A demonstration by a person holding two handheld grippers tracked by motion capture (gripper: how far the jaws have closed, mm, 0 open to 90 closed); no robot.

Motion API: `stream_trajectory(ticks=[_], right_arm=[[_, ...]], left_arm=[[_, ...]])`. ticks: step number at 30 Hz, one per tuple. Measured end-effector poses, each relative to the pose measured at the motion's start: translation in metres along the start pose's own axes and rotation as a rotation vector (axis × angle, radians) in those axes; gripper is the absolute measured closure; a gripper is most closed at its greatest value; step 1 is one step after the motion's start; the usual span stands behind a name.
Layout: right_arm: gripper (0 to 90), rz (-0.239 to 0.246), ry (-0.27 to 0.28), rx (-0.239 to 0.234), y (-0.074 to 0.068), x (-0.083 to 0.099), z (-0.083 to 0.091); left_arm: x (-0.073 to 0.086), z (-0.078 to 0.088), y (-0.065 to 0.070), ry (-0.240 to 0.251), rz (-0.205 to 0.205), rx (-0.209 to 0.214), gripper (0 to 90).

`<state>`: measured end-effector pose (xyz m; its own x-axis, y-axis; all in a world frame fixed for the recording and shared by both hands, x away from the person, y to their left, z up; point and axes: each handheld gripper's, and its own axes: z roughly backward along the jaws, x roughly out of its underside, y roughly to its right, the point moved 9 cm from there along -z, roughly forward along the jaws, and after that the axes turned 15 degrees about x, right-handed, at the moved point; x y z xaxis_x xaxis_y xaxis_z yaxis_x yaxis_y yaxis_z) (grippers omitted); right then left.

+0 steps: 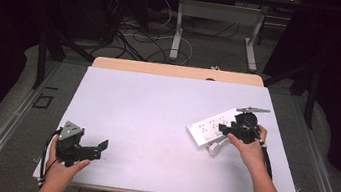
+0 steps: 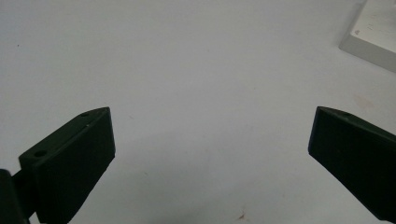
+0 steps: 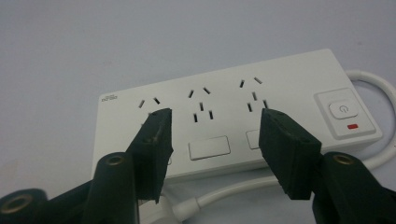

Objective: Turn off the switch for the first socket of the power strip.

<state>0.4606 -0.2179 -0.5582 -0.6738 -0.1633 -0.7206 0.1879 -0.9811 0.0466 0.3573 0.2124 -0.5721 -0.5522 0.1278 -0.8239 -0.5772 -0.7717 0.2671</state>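
Observation:
A white power strip (image 1: 210,126) lies on the right half of the white table top (image 1: 156,109). In the right gripper view the strip (image 3: 224,107) shows several socket groups, a power button (image 3: 343,109) with a red mark, and a white cable (image 3: 373,98) curling from its end. My right gripper (image 1: 227,129) hovers over the strip's near side, open, jaws apart with nothing between them (image 3: 215,140). My left gripper (image 1: 101,146) is held low at the table's front left, open and holding nothing (image 2: 210,140). A corner of the strip (image 2: 371,39) shows far off in its view.
The table's wooden back edge (image 1: 177,70) lies beyond the white top. Behind it stand a second table's legs (image 1: 178,26) and loose cables on the floor (image 1: 131,35). Metal rails (image 1: 8,123) run along both sides of the table.

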Motion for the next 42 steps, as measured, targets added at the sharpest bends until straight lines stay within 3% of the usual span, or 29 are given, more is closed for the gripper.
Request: stream_trajectory(ticks=[10,17,24,31,37,42], right_arm=[[37.3,0.013,-0.028,-0.016,-0.009,0.001,0.006],[21.6,0.043,-0.011,0.002,-0.015,-0.002,0.009],[14.1,0.080,-0.010,0.042,-0.019,-0.004,0.015],[0.4,0.113,0.009,0.043,-0.020,-0.007,0.025],[0.0,0.164,-0.006,0.056,-0.016,-0.002,0.034],[0.0,0.159,-0.008,0.047,-0.011,0.004,0.046]], left_arm=[[-0.001,-0.001,0.001,-0.003,-0.009,0.004,0.2],[-0.002,-0.004,0.003,-0.003,-0.011,0.004,0.2],[-0.003,-0.005,0.003,-0.001,-0.013,0.011,0.2],[-0.003,-0.006,0.003,-0.007,-0.015,0.016,0.2],[-0.003,-0.007,0.003,0.001,-0.017,0.012,0.2],[-0.003,-0.007,0.003,-0.001,-0.014,0.012,0.2]])
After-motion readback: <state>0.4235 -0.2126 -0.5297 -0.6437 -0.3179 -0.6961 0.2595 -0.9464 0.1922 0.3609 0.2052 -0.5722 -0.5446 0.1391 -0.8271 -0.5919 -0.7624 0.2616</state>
